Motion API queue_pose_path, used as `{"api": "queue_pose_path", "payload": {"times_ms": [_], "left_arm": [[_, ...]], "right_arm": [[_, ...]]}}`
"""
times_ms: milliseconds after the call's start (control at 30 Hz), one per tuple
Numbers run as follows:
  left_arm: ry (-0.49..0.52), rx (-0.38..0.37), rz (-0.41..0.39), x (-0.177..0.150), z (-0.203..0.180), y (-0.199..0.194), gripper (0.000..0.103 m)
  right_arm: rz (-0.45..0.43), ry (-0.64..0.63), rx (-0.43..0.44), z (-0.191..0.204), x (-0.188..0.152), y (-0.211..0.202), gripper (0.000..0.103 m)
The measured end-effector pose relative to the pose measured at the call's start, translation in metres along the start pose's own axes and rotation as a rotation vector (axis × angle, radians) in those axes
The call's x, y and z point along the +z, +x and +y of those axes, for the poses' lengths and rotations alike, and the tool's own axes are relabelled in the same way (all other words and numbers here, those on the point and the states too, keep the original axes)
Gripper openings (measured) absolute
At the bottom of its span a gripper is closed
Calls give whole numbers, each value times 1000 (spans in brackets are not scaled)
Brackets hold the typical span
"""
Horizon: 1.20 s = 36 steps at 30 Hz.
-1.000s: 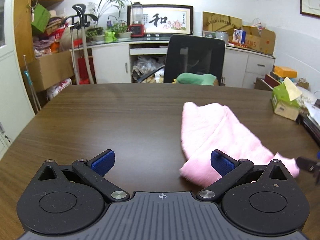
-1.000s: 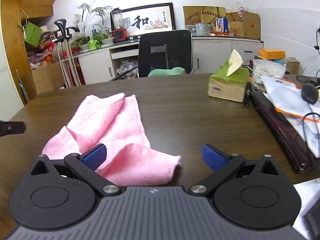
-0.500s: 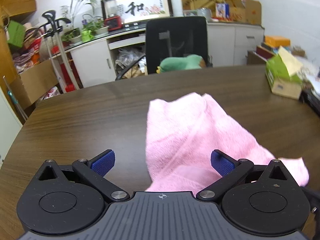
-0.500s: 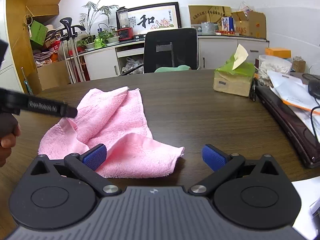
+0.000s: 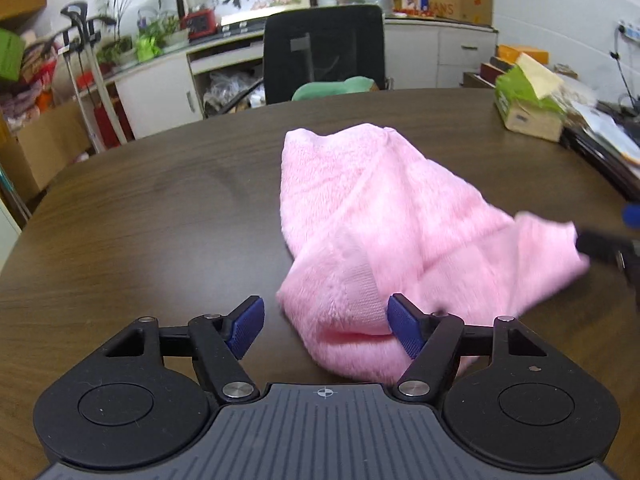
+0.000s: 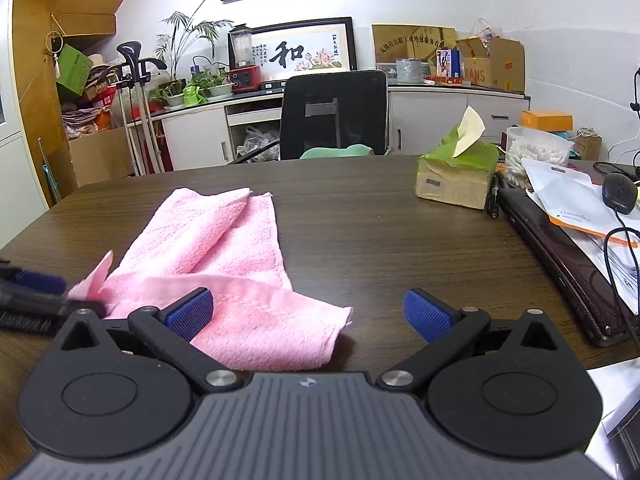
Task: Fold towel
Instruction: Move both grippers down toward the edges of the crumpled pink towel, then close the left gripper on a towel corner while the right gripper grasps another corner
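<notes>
- Your towel [image 5: 384, 216] lies crumpled on the bench [image 5: 140, 232] — a pink heap with loose folds, not flat, in front of the black chair [image 5: 324, 52] that stands at the bench's far edge.
- Your left gripper [image 5: 326, 326] has its jaws set wide. The near bunched end of the towel sits between the two blue pads [image 5: 404, 330]: the right pad touches the cloth or nearly so, and the left pad stands clear of it over bare wood.
- From the left wrist view, a corner of the towel reaches out to the right, blurred, up against a dark tip of your other tool at the frame's edge; you cannot tell whether they touch.
- Your right gripper [image 6: 310, 314] is also wide in the jaws, holding nothing. Its left pad [image 6: 190, 314] is over the near flap of the towel [image 6: 224, 264], while its right pad is over bare bench [image 6: 400, 240].
- In the right wrist view the towel shows one layer folded over another, its far edge toward the chair [image 6: 334, 114] and its near corner between the pads.
- At the towel's left end in that view, a small corner sticks up just beside the dark tip of your left tool.
- A green tissue box [image 6: 456, 172] stands on the bench to the right of the towel, well apart from it — beyond the box lie papers and a mouse [image 6: 618, 192].
</notes>
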State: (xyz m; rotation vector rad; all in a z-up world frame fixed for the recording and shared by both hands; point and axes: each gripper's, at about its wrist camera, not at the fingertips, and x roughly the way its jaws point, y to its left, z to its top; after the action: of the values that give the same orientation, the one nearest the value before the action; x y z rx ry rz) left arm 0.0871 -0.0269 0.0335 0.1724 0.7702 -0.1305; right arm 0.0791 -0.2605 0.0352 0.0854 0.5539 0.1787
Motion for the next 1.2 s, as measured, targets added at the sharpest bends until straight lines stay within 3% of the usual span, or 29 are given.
{"api": "queue_pose_path", "payload": {"times_ms": [200,300,467,600,867,1033,1200], "left_arm": [[-3,5,-63,-17,4,-14,68],[-54,-10,-70,-13,13,-10,69],[-144,-27,-114,-8,35,-10,93],[-201,-49,-122,-7,47,-8,100],[-354,-93,-85,-2,70,-5,101],[-404,-63,-55,4,70,2,101],[-442,-80,-16,3,69,12,88]], "right_arm": [[28,-21,51,3,-2,4,103],[41,-36,69,6,-4,7,103],[71,-90,74,16,-9,12,103],[57,-132,75,24,-11,8,103],[30,-185,58,32,-12,1,103],[11,-259,42,41,-16,0,103],[0,-305,29,47,-17,-3,103]]}}
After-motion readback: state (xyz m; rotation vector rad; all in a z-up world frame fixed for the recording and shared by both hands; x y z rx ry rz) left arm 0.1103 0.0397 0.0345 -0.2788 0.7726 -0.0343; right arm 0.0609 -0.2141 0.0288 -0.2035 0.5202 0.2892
